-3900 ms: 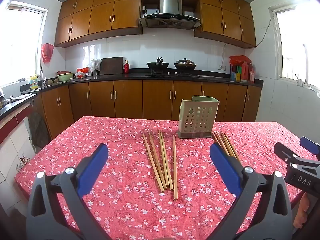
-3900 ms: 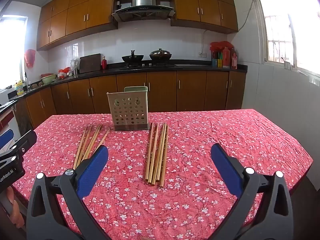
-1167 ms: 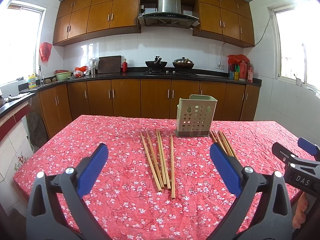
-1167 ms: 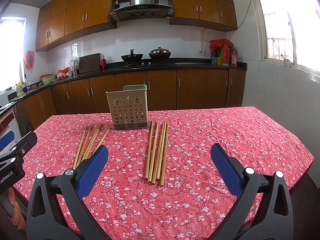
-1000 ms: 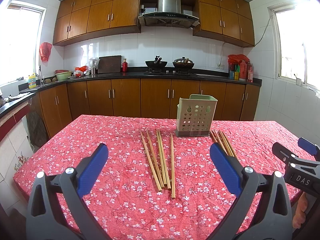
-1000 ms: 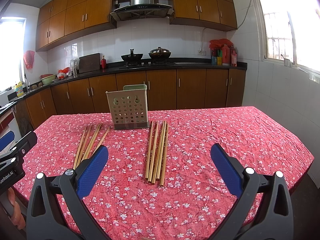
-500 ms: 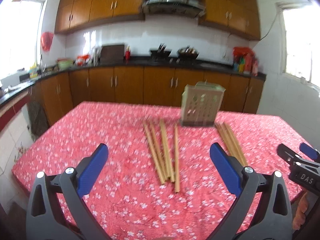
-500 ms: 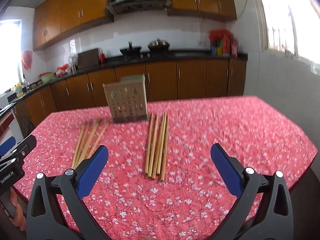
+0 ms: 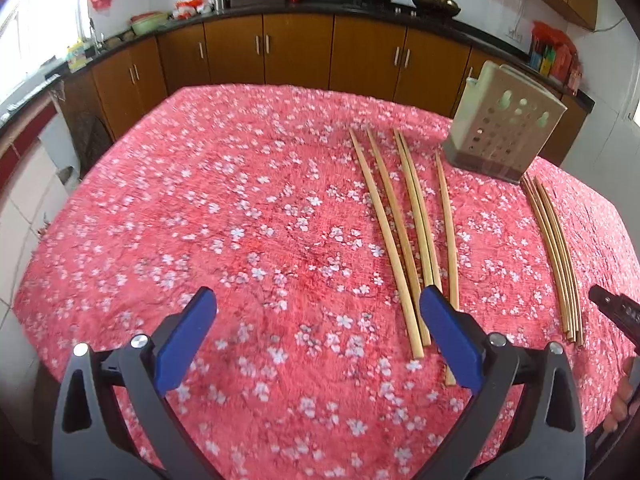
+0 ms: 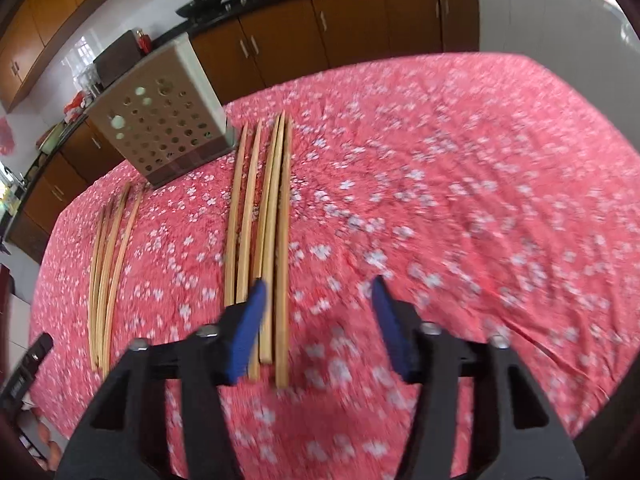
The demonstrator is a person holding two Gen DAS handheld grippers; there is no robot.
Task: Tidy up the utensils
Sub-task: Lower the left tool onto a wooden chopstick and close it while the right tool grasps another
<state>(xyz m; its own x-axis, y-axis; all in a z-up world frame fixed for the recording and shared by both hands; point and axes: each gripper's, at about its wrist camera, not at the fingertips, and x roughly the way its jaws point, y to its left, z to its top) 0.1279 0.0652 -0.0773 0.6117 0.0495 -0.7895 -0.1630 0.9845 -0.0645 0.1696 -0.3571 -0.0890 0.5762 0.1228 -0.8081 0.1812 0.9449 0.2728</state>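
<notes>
Chopsticks (image 10: 264, 232) lie in two loose groups on the red tablecloth (image 10: 440, 184), flanking the holder (image 10: 160, 120), filling more of both views than a second ago. Right gripper (image 10: 318, 312) now tilts down over the nearer group's ends, jaws just narrowed but touching nothing; left gripper (image 9: 318, 332) remains wide, empty.

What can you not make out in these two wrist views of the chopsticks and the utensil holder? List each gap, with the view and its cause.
- Inside of the utensil holder: both views look at its perforated wall; the opening is out of sight.
- Near ends of the left chopstick bundle: left wrist view, behind the left gripper finger.
- Right bundle: right wrist view, motion blur; the right gripper, just closing, empty, covers some ends.
</notes>
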